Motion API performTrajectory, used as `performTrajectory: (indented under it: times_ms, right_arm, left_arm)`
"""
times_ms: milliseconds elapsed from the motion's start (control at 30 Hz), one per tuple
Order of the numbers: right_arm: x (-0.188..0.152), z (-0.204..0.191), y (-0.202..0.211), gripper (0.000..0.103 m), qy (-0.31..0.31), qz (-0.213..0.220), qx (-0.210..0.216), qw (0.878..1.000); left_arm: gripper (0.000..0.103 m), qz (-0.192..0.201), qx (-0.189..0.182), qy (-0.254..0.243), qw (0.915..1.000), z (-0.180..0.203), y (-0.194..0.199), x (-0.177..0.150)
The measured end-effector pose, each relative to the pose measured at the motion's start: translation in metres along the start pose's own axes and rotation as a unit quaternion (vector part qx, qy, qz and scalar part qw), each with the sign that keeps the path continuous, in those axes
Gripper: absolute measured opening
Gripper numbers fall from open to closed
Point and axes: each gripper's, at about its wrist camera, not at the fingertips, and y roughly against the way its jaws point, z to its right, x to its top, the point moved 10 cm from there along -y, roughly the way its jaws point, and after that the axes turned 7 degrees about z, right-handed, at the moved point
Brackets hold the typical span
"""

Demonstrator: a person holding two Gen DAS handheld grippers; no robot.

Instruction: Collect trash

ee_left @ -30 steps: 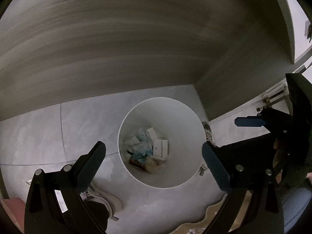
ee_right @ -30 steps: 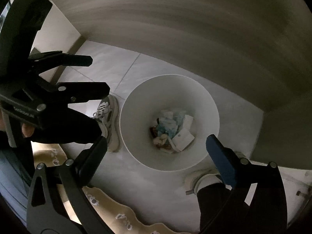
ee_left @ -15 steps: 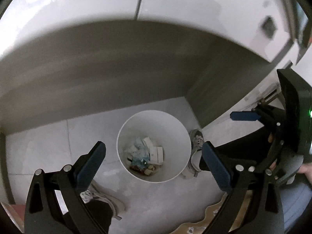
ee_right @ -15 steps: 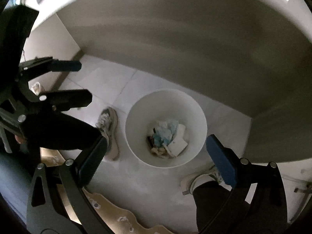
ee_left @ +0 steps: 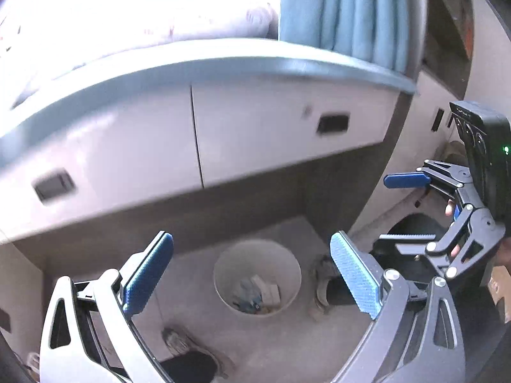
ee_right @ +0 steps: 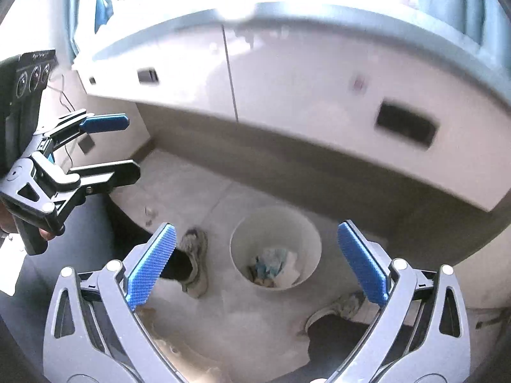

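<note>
- Left wrist view: my left gripper fills the bottom of the frame, its two grey arms spread wide and its blue ribbed pads far apart, with nothing between them and nothing touching them.
- Through that gap, down on the pale floor, stands a round white trash bin, upright, under a desk with white drawer fronts.
- The bin holds trash: crumpled bluish and white scraps lying at its bottom. What each piece is, I cannot tell.
- A worn shoe sits just beside the bin on its right side, and another shoe is on the floor nearer to me.
- At the right edge I see my right gripper from the side, its dark fingers parted and empty.
- A blue curtain hangs above the desk top; the upper part of the view is blurred and washed out by light.
- Right wrist view: my right gripper is also spread wide, its blue pads well apart, gripping nothing.
- The white trash bin shows between the pads, well below them, with the trash heaped at its bottom.
- One shoe lies just left of the bin, another shoe lower right of it, both on the floor.
- At the left edge my left gripper appears side on, fingers apart and holding nothing.
- The white drawer fronts run across the upper frame, blurred.
</note>
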Motion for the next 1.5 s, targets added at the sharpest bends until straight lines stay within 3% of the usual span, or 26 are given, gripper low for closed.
performTrajectory:
  times_ms: [233, 400, 500, 700, 933, 1500]
  right_arm:
    - [0.047, -0.002, 0.089, 0.098, 0.011, 0.074, -0.018, 0.997]
    - [0.08, 0.006, 0.153, 0.098, 0.015, 0.117, -0.056, 0.991]
    - [0.097, 0.01, 0.186, 0.098, 0.008, 0.137, -0.075, 0.988]
    - [0.121, 0.005, 0.232, 0.098, -0.003, 0.177, -0.074, 0.981]
    - [0.132, -0.008, 0.249, 0.098, 0.006, 0.194, -0.071, 0.978]
    - [0.127, -0.01, 0.243, 0.098, 0.003, 0.188, -0.07, 0.98]
  left_arm:
    - [0.097, 0.084, 0.007, -0.004, 0.9964, 0.006, 0.078, 0.07]
    - [0.097, 0.143, 0.006, -0.002, 0.9897, 0.012, 0.131, 0.114]
    - [0.097, 0.171, 0.009, -0.008, 0.9853, 0.014, 0.159, 0.133]
    - [0.097, 0.2, 0.017, -0.018, 0.9795, 0.024, 0.193, 0.155]
    - [0.097, 0.212, 0.02, 0.004, 0.9771, 0.014, 0.209, 0.157]
    - [0.097, 0.222, 0.024, 0.005, 0.9748, 0.011, 0.217, 0.152]
